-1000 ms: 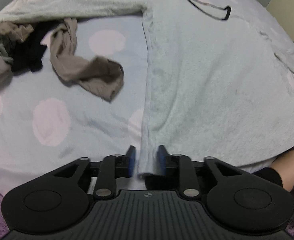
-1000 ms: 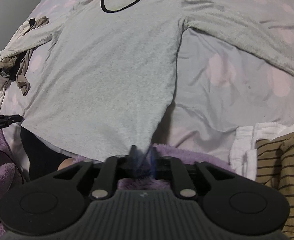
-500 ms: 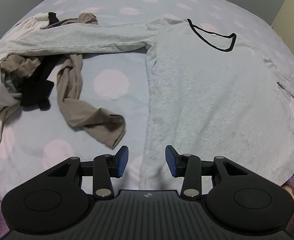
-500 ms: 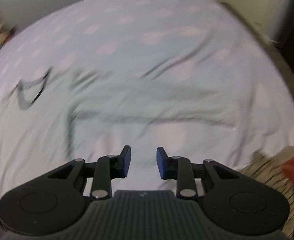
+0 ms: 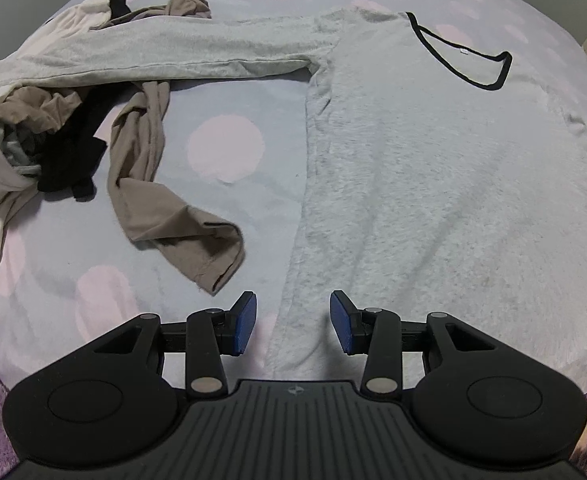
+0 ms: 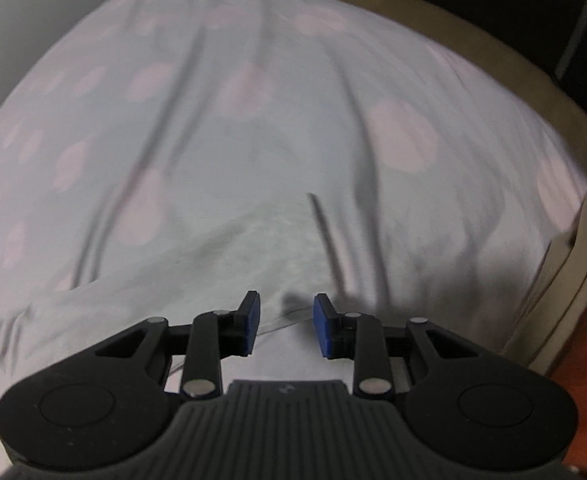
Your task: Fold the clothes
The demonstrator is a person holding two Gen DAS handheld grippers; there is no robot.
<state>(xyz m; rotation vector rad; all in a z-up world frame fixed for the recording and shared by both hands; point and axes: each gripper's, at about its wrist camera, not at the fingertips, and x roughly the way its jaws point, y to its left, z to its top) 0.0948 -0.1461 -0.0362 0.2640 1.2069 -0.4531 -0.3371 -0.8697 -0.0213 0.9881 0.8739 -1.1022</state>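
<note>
A: Where is the grey top (image 5: pixel 433 184)?

B: Flat on the spotted bed (image 5: pixel 221 152), black-trimmed neck at the far end, one sleeve stretched away from the body toward the heap of clothes (image 5: pixel 49 136). A tan garment (image 5: pixel 165 216) lies just beside the top's side seam.

A: And the left tool (image 5: pixel 292 322)?

B: Spread over that seam's hem end, having just opened, nothing pinched.

A: The right tool (image 6: pixel 285 326)?

B: Also spread, having just eased wider, empty, above a pale grey sleeve (image 6: pixel 253 248) on the bed. That view is blurred.

Right wrist view motion-blurred; grey top's (image 5: pixel 433 184) right sleeve cut off by frame edge.
</note>
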